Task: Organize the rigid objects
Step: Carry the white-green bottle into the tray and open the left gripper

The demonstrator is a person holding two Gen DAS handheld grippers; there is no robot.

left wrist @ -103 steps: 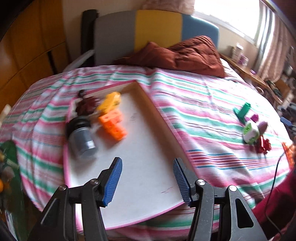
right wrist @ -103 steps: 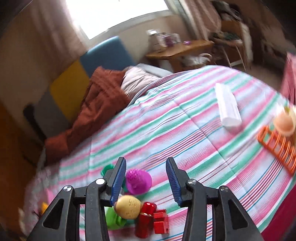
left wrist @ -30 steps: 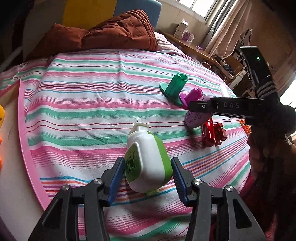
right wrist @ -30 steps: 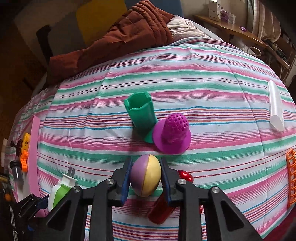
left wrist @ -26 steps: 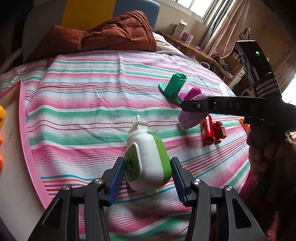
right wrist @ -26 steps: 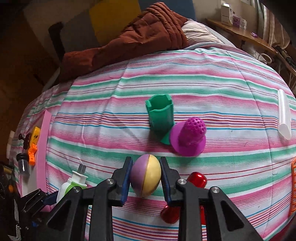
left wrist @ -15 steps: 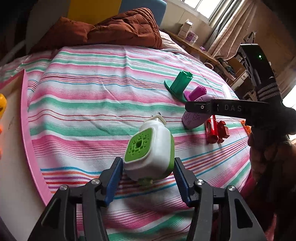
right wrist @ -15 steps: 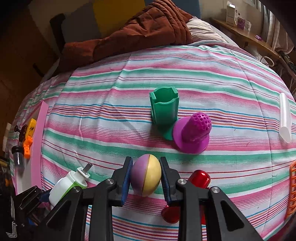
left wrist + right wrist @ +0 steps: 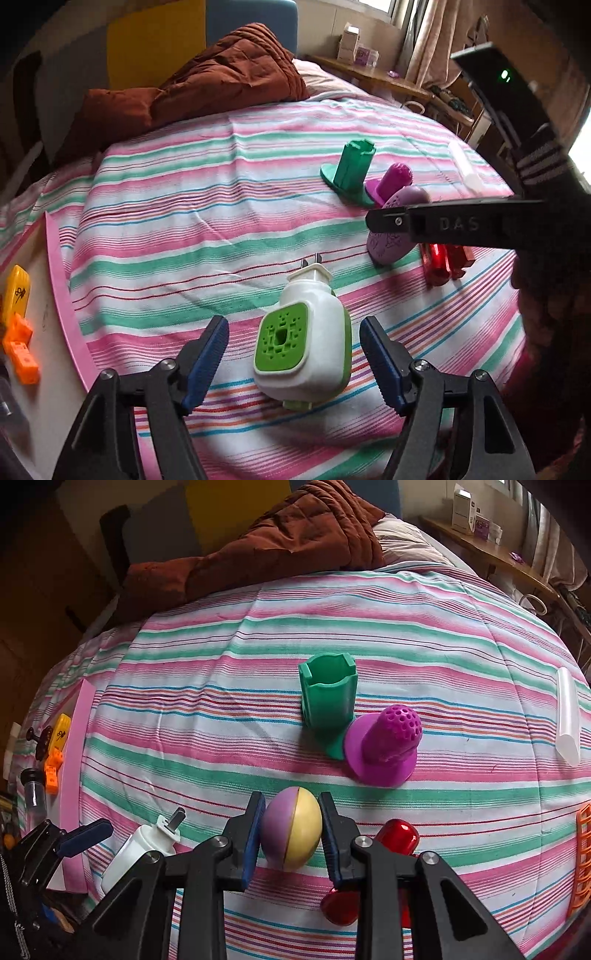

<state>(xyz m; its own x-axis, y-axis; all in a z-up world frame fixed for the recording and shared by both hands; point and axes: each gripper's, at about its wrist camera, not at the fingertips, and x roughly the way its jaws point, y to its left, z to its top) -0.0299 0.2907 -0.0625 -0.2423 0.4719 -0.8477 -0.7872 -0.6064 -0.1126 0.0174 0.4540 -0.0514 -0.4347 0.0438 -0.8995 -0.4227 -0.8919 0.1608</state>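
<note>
My left gripper (image 9: 293,356) is open, its jaws on either side of a white and green plug-in device (image 9: 303,347) that lies on the striped bedspread, not touching it. The device also shows in the right wrist view (image 9: 142,845). My right gripper (image 9: 291,830) is shut on a purple and yellow egg (image 9: 291,829) and holds it above the bed. The egg shows purple in the left wrist view (image 9: 395,229). A green holder (image 9: 328,698), a magenta perforated cone (image 9: 388,742) and a red toy (image 9: 395,836) lie beyond it.
A pink-rimmed white tray (image 9: 64,310) at the left holds orange blocks (image 9: 20,347) and a yellow piece (image 9: 16,291). A brown quilt (image 9: 266,542) lies at the head of the bed. A white tube (image 9: 567,716) and an orange rack (image 9: 583,860) lie at the right.
My left gripper has opened and let go of the plug-in device, which now lies on the bedspread with its green face up. My right gripper still holds the egg.
</note>
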